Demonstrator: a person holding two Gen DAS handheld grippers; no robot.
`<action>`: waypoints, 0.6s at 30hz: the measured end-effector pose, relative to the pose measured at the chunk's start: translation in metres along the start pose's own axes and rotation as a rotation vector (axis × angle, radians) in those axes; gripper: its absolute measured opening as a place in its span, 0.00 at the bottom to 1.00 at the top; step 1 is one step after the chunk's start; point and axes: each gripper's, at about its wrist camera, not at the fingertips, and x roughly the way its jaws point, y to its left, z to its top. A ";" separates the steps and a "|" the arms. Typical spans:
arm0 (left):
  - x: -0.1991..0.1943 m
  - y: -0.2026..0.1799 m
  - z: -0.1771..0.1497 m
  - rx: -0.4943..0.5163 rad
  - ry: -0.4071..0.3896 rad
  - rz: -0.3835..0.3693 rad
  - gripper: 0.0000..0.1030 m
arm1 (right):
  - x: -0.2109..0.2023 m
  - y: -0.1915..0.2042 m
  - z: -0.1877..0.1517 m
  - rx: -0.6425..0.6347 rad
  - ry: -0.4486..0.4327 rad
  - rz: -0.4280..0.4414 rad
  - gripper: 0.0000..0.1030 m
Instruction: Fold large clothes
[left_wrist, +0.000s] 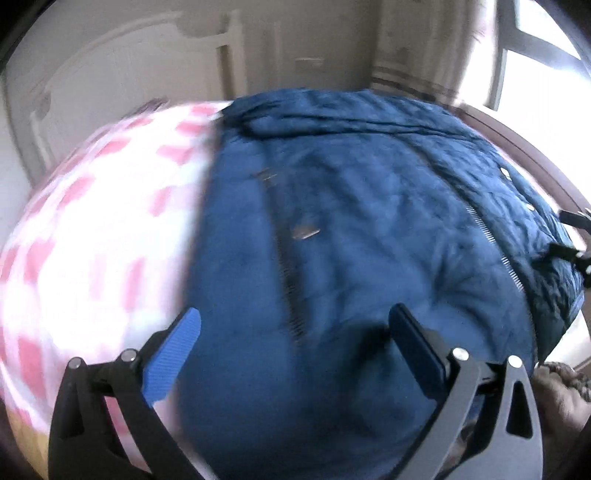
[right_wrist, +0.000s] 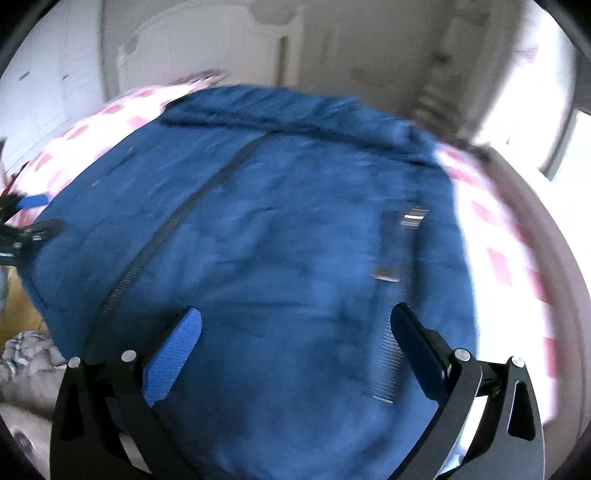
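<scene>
Both of my grippers hang spread wide over the blue jacket (left_wrist: 369, 240), gripping nothing: the left gripper (left_wrist: 295, 332) above the hem near the zipper (left_wrist: 288, 266), the right gripper (right_wrist: 295, 332) above the other front panel. Blurred as it is, the jacket lies flat on a pink-and-white checked bedcover (left_wrist: 92, 221) (white wardrobe doors (right_wrist: 207, 48) stand behind it).

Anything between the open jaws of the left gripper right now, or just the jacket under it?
Only the blue jacket, with its dark zipper running up between the left gripper jaws; nothing else, per the left wrist view.
</scene>
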 end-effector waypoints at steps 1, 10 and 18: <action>-0.004 0.014 -0.006 -0.039 0.012 -0.002 0.98 | -0.005 -0.020 -0.008 0.060 0.001 -0.020 0.95; -0.005 0.040 -0.019 -0.132 0.033 -0.065 0.91 | -0.016 -0.113 -0.076 0.354 0.036 0.003 0.91; -0.009 0.013 -0.014 -0.074 0.034 -0.072 0.62 | -0.016 -0.080 -0.071 0.275 0.006 0.149 0.72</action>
